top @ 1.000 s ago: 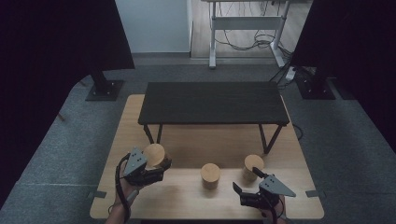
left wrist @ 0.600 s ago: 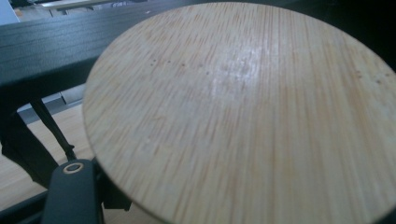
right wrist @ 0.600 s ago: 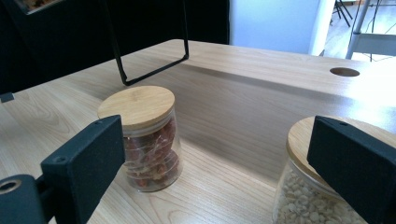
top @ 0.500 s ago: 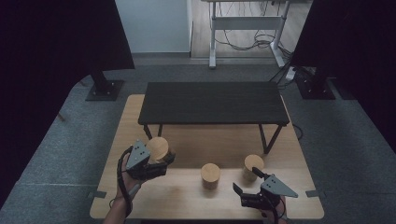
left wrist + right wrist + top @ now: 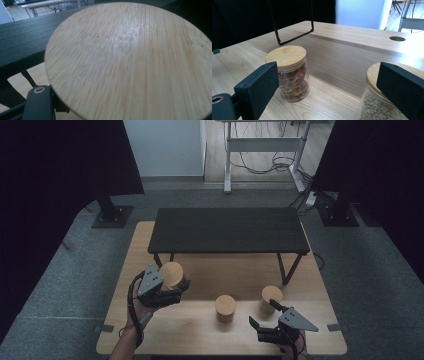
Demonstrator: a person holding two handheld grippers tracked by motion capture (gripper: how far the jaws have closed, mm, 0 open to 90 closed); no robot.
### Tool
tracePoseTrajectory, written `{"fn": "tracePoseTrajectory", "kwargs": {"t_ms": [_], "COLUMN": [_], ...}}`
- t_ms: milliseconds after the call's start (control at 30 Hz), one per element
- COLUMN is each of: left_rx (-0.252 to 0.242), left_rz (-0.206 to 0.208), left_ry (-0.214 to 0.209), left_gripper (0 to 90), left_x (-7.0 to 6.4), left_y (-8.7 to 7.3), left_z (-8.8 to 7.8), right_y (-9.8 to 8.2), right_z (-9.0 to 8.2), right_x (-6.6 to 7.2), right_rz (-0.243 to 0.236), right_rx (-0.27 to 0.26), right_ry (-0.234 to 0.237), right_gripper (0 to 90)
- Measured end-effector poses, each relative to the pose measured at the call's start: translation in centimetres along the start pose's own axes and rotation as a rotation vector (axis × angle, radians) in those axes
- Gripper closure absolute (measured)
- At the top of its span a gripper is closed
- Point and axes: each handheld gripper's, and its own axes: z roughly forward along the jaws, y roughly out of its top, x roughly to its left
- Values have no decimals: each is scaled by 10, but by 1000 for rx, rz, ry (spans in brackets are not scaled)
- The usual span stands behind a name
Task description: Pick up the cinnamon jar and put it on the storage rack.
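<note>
Jar with bamboo lid [image 5: 172, 275]: clamped in left gripper [image 5: 170, 292], held above worktop [image 5: 300, 340] (near black shelf [image 5: 227, 230]). Right gripper [image 5: 260, 317]: jaws wide, holding nothing, between red-filled jar [image 5: 290, 72] and pale-filled jar [image 5: 384, 100].

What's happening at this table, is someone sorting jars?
A person works with a handheld two-jaw gripper in each hand. The left gripper is clamped on a glass jar with a round bamboo lid, held above the light wooden table in front of a low black shelf. The right gripper hangs open near the front edge, beside a lidded jar of pale nuts. A lidded jar of reddish-brown pieces stands in the middle, untouched.
</note>
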Motion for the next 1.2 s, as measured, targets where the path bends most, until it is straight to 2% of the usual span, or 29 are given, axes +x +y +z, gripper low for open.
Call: {"fn": "tracePoseTrajectory", "kwargs": {"t_ms": [333, 633, 1200], "left_rx": [0, -8, 4], "left_rz": [6, -14, 0], "left_ry": [3, 10, 37], "left_gripper": [255, 254, 254], "left_x": [4, 10, 17], "left_y": [11, 17, 29], "left_z": [2, 5, 11], "right_y": [0, 0, -1], "right_z": [0, 1, 1], "right_x": [0, 1, 2], "right_rz": [2, 6, 5], "right_rx": [1, 2, 4], "right_ry": [3, 11, 10], "right_gripper": [37, 38, 38]}}
